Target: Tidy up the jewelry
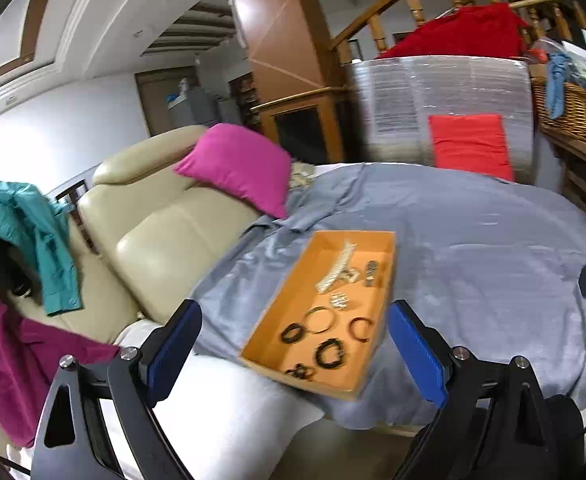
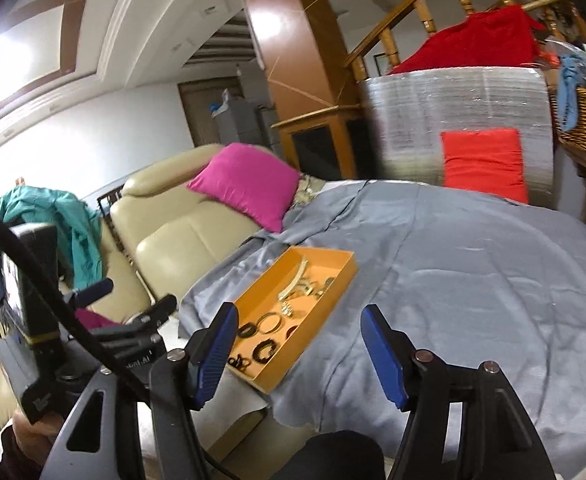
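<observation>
Nearest to me, my left gripper [image 1: 295, 354] has its blue-padded fingers spread wide with nothing between them, hanging above the near end of the orange tray [image 1: 271, 322]. My right gripper [image 2: 299, 354] is just as wide and empty, off to the tray's right over the grey sheet [image 2: 453, 280].

The tray lies on that sheet near the bed's left edge. In its near half I see black rings [image 1: 330, 354] and a thin bangle [image 1: 320, 319]; further in, a pale beaded strip [image 1: 337, 266] lies lengthwise beside small metallic pieces I cannot identify.

Beyond, a magenta cushion [image 1: 237, 168] leans on the cream leather seat [image 1: 153, 232], and a red cushion [image 1: 471, 144] rests against a silver-wrapped block [image 1: 413, 108].
</observation>
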Available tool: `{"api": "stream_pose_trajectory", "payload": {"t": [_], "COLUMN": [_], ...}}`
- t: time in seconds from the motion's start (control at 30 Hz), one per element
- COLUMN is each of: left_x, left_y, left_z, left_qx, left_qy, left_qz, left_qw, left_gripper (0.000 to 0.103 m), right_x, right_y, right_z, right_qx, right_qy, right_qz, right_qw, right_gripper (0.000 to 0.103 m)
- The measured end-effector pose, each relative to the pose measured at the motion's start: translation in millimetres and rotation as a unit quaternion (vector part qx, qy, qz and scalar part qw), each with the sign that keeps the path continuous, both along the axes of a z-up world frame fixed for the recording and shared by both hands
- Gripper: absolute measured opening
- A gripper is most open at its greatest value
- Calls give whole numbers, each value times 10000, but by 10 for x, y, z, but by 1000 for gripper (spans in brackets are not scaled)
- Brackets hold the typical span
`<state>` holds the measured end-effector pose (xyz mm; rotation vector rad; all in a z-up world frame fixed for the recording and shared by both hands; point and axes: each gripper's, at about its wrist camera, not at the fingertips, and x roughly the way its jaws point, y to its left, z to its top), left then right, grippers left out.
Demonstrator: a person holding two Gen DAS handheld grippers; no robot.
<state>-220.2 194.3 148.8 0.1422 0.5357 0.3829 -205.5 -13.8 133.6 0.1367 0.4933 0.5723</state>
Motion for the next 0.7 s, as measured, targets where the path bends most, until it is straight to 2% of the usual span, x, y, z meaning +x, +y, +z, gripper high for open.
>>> {"api": "stream_pose_trajectory", "payload": {"t": [0.43, 0.7], "left_x": [-72, -3], "left_y": [694, 953], "left_z": [-188, -336], "left_qx": [-111, -223], "left_qy": [133, 263], "left_qz": [638, 880], "left_qw": [9978, 9955], "left_gripper": [94, 94], "right_x": [151, 319], "right_y": [765, 1154], "right_z": [36, -188], "right_qx": [-420, -615], "right_qy": [71, 285], "right_qz": [343, 528], "right_qw": [9985, 9963], "right_gripper": [70, 70]}}
